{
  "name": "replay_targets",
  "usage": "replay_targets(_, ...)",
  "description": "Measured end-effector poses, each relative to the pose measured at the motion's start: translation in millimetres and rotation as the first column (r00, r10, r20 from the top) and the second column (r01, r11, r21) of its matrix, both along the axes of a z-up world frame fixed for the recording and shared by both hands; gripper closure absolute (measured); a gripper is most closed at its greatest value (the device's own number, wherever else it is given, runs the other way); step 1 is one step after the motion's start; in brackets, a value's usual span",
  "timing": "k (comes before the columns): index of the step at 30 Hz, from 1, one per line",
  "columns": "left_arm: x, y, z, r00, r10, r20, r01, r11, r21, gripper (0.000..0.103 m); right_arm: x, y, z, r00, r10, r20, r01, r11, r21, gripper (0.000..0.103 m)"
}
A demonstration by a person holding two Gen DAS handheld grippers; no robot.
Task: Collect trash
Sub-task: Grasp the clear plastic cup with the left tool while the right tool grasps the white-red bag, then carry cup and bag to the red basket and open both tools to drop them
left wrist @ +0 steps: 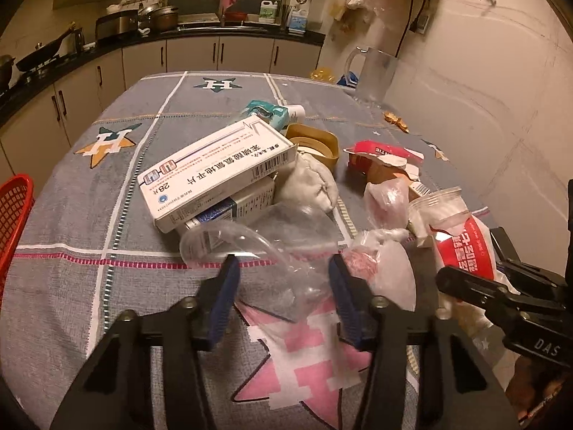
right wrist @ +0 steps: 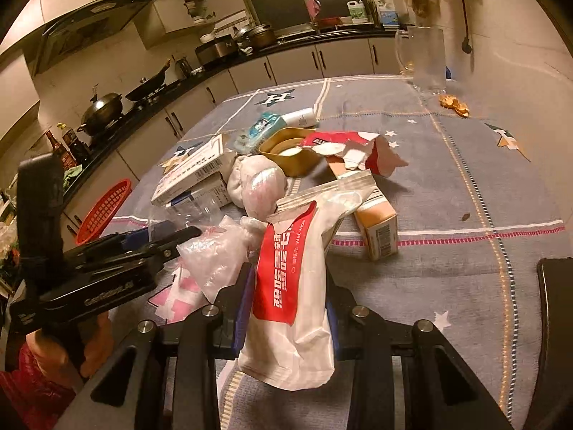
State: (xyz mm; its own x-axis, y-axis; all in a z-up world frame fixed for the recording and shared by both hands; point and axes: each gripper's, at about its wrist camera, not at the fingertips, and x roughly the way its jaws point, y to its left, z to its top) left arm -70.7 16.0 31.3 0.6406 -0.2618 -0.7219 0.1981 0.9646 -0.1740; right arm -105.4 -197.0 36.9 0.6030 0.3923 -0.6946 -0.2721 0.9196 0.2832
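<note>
Two sets of tongs are working one heap of rubbish near the front edge of the worktop (left wrist: 89, 193), which is covered by a grey cloth with stars.

From the left wrist camera, my left tongs (left wrist: 284, 265) stand part spread with a crumpled clear plastic bag (left wrist: 286, 236) lying between the blue pads. I cannot see either pad pressing on it, so I count it as straddled, not pinched. Just past it sit a white medicine box (left wrist: 215, 168) tilted on top of another box, a wad of tissue (left wrist: 311, 186), a brown tape roll (left wrist: 315, 143) and a torn red carton (left wrist: 379, 154). A red basket (left wrist: 14, 222) shows off the left edge of the worktop.

From the right wrist camera, my right tongs (right wrist: 286, 286) are pinching a red and white wet wipe packet (right wrist: 286, 279), which stands upright between the pads with its lower end hanging below them. A small orange box (right wrist: 379, 229) lies just behind it, and the left tongs (right wrist: 186, 233) come in from the left, close beside the packet.

My worries: the clear bag is slick and limp, so it could slide out when the left pads meet. Both tools are crowded together, so lifting either could knock the other or drag neighbouring wrappers off the front edge. The tilted box looks ready to topple if nudged.
</note>
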Motion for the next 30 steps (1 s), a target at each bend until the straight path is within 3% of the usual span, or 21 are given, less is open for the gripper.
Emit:
replay_targets(11,1.1,-2.0,-2.0,1.000,-0.018,0.002,0.018,1.000,0.004,0.097,-2.3,4.4,1.0,1.000,0.014,0.004,-0.014,1.000,-0.002,0.066)
replay_targets(17,-4.7,4.5,5.5,1.000,-0.025,0.014,0.025,0.999,-0.025,0.098,-6.1,6.1,6.3,0.999,0.031,0.010,-0.031,0.999,0.016,0.066)
replay_targets(26,-25.2,20.3,40.2,0.993,-0.022,0.116,0.030,0.997,-0.065,0.098,-16.1,13.2,30.5,0.996,0.041,0.082,-0.042,0.999,0.015,0.066)
replay_targets(30,-28.2,27.6,43.8,0.992,-0.012,0.123,0.021,0.997,-0.070,0.098,-13.5,20.2,29.7,0.996,0.054,0.071,-0.055,0.998,0.018,0.066)
